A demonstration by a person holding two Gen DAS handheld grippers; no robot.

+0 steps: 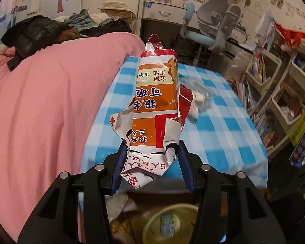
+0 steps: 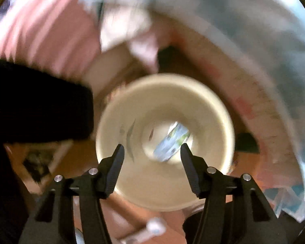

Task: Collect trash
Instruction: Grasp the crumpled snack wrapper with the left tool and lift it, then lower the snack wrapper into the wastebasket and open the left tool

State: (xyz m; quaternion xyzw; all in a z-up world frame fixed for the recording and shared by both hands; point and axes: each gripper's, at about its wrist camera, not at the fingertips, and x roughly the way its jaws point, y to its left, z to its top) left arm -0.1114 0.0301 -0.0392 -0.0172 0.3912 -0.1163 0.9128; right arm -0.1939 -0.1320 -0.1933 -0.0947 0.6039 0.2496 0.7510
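My left gripper is shut on a crumpled orange, red and white paper flyer and holds it upright above the edge of the blue-checked table. More crumpled paper and clear plastic lie on the table behind it. A cream round trash bin stands on the floor below, with a small wrapper inside. In the blurred right wrist view, my right gripper is open and empty, right above the same bin, where a bluish wrapper lies at the bottom.
A bed with a pink cover and piled clothes is on the left. A desk chair and shelves with books stand behind and to the right. White cloth lies on the floor by the bin.
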